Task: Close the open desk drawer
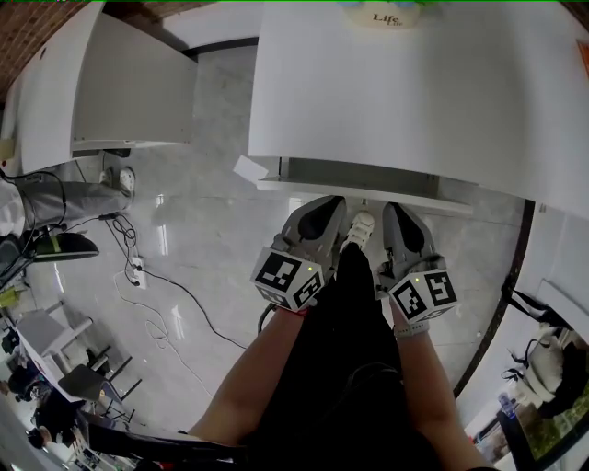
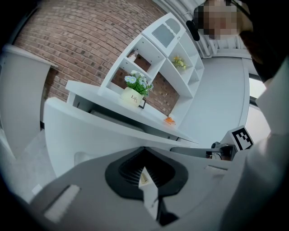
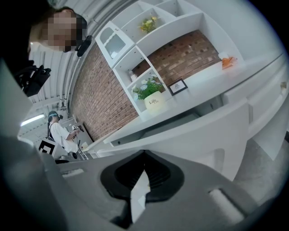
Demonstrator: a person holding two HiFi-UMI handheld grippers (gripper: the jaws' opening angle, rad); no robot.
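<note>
A white desk (image 1: pixel 414 83) fills the top of the head view. Its drawer (image 1: pixel 354 187) stands pulled out a little under the front edge, a dark gap showing along its top. My left gripper (image 1: pixel 319 213) and right gripper (image 1: pixel 401 219) sit side by side just in front of the drawer front, tips pointing at it; whether they touch it I cannot tell. Both are shut with nothing held. The drawer front (image 2: pixel 90 135) looms large and close ahead of the left gripper (image 2: pixel 144 173). It shows as a wide white panel (image 3: pixel 203 135) beyond the right gripper (image 3: pixel 142 180).
A white flower pot (image 1: pixel 386 14) stands on the desk, below a white shelf unit (image 2: pixel 158 54) against a brick wall. A second white desk (image 1: pixel 92 83) is at the left. Cables and a power strip (image 1: pixel 136 271) lie on the tiled floor. My shoe (image 1: pixel 361 228) rests between the grippers.
</note>
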